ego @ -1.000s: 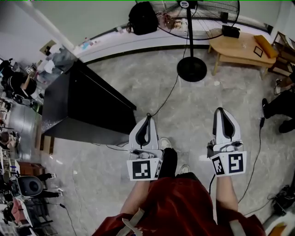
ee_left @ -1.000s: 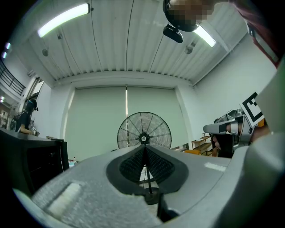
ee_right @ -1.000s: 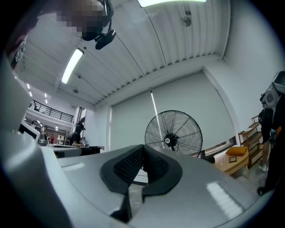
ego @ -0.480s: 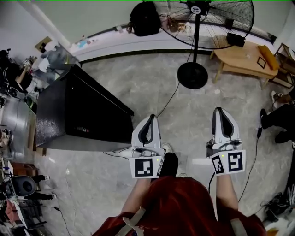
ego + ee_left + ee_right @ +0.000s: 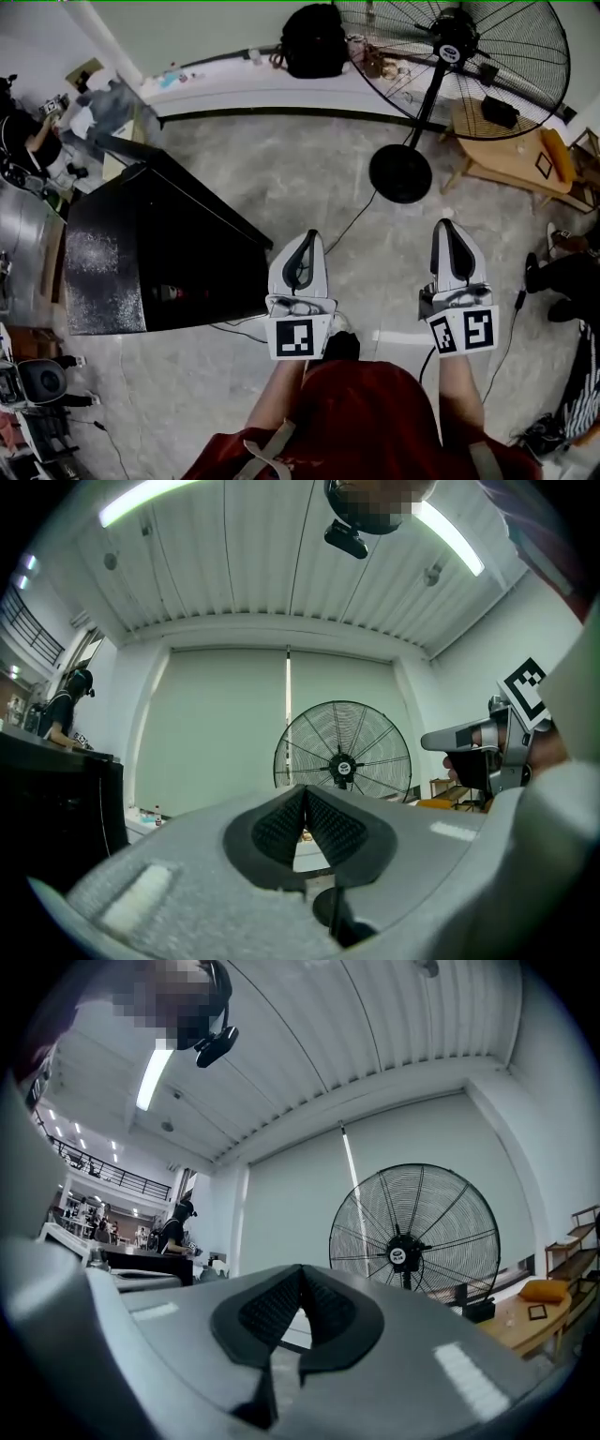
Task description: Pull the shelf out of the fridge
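jaws of the left gripper [image 5: 307,242] and the right gripper [image 5: 449,231] are both pressed together with nothing between them, held side by side over the grey marbled floor [image 5: 309,178]. the black fridge [image 5: 150,253] stands on that floor just left of the left gripper, apart from it; its shelf cannot be seen. a big pedestal fan [image 5: 455,47] stands ahead, a low wooden table [image 5: 506,155] right of it, a black backpack [image 5: 314,42] on the white ledge [image 5: 244,96] by the wall

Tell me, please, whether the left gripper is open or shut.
Shut. In the left gripper view, the left gripper has its jaw tips touching, with nothing between them.
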